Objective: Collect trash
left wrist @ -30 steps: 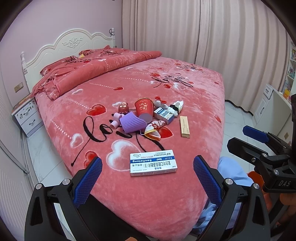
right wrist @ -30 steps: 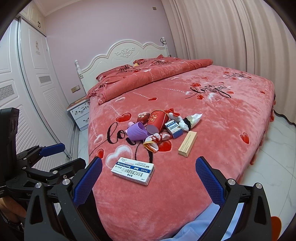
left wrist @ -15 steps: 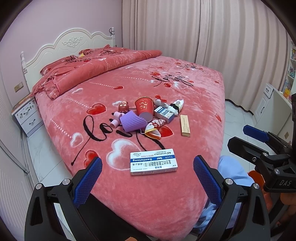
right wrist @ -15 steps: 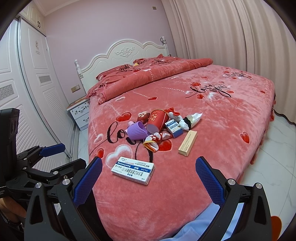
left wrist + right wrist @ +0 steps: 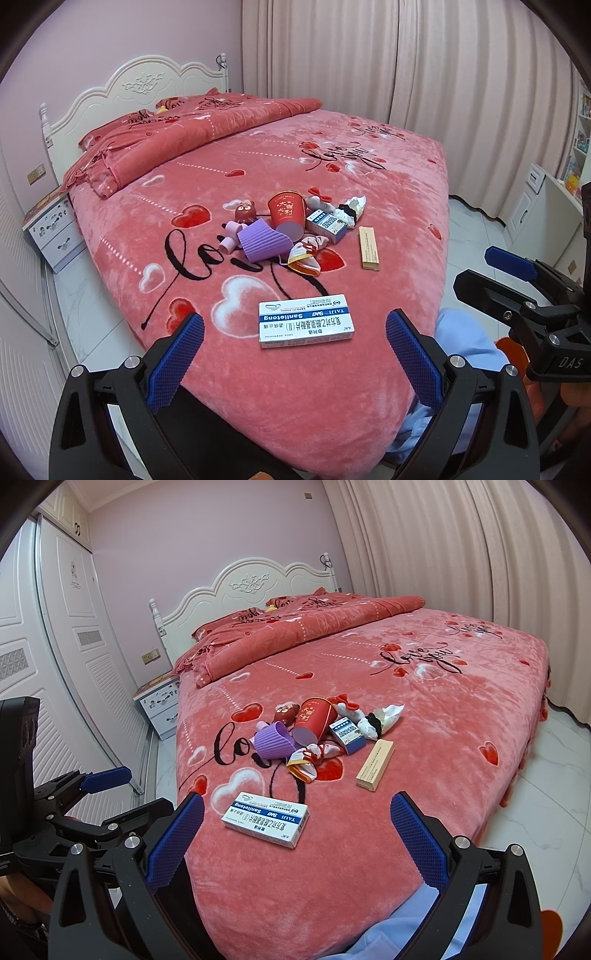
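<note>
A white and blue medicine box lies near the foot of the pink bed, also in the right wrist view. Behind it lies a heap of trash: a red paper cup, a purple ribbed cup, a small blue box, a crumpled wrapper, white tissue and a tan box. My left gripper is open and empty just short of the medicine box. My right gripper is open and empty, to the right of it.
A folded duvet and a white headboard lie at the far end. A white nightstand stands left of the bed. Curtains hang behind. A wardrobe stands at left. A light blue cloth lies at the bed's foot.
Both grippers have crept slightly forward and down toward the bed; the medicine box sits a little closer between the fingers. Nothing on the bed has moved.
</note>
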Tool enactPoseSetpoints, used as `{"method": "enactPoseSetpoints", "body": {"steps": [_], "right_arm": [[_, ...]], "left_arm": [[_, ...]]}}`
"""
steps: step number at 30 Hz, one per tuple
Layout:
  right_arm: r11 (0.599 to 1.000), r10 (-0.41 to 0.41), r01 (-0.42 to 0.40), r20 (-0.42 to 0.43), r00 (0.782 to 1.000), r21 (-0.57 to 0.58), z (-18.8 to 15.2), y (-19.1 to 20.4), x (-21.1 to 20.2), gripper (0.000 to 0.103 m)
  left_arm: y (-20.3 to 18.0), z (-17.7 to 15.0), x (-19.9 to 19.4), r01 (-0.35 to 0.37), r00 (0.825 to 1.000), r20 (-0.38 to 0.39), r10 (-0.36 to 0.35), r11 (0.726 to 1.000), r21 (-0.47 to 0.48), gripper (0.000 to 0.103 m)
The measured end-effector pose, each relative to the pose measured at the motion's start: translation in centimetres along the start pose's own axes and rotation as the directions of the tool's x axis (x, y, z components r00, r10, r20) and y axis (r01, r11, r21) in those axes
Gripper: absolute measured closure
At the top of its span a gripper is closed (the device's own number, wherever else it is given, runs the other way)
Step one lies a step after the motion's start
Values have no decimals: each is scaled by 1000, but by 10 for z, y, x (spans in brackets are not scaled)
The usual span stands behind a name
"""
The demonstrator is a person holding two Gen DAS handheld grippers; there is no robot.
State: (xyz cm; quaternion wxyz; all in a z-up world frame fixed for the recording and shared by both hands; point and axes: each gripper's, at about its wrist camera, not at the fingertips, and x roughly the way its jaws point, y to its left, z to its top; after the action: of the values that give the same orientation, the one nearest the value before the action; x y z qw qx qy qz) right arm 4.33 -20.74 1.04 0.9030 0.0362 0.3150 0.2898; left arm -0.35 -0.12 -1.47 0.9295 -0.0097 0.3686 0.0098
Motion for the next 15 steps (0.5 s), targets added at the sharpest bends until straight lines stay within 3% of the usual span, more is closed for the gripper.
{"method": "enactPoseSetpoints", "body": {"steps": [15], "right_arm": [[1000,2,-2,-1,1000,0,0,-1,2,4]], "left_arm": [[-1,-5,1,-1,1000,-13,1,1000,10,6]]}}
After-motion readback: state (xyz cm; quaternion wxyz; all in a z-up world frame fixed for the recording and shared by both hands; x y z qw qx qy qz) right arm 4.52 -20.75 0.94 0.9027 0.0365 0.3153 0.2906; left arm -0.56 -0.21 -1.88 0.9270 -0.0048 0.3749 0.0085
